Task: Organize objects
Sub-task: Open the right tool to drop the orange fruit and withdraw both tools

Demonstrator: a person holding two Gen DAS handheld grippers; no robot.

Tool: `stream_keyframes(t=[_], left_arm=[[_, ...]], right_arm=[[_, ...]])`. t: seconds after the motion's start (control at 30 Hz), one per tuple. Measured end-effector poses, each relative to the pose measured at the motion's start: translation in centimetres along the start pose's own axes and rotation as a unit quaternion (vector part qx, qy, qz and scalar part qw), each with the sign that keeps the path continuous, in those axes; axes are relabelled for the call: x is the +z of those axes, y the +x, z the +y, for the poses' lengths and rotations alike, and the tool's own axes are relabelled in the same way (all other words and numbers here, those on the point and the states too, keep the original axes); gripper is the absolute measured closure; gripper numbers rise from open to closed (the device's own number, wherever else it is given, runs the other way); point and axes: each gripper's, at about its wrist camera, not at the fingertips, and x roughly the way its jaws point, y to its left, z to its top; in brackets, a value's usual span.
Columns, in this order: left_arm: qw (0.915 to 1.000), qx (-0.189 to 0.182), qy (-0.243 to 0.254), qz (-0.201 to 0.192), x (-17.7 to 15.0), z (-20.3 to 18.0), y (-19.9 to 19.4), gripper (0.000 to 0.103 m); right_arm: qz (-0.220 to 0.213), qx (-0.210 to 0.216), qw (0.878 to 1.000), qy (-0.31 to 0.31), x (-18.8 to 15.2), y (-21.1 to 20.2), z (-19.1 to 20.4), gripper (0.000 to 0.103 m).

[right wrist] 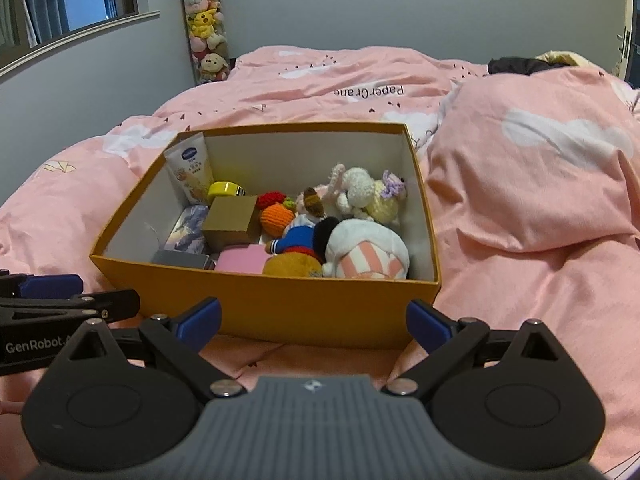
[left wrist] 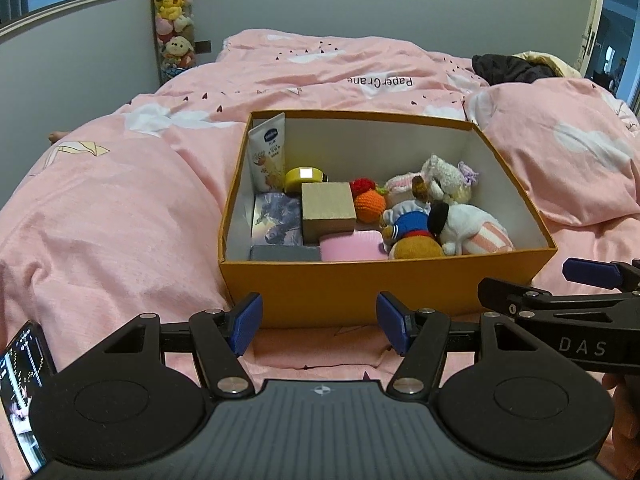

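Orange cardboard box [right wrist: 280,304]: on pink quilt [right wrist: 520,240], packed with soft plush toys [right wrist: 364,256]. Likely light, walls flexible; grip opposite rims. Left gripper [left wrist: 320,326], right gripper [right wrist: 314,320]: both spread, empty.

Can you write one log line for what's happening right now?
left gripper: open, empty | right gripper: open, empty | orange box: on bed, holding toys and boxes | both grippers short of it
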Motion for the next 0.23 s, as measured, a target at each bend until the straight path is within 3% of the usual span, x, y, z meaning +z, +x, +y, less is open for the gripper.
stream_keyframes(t=[0.23], left_arm=[[1.0, -0.004, 0.001, 0.002, 0.07, -0.15, 0.23, 0.029]], right_arm=[[0.007, 0.0, 1.0, 0.001, 0.21, 0.46, -0.26, 0.004]])
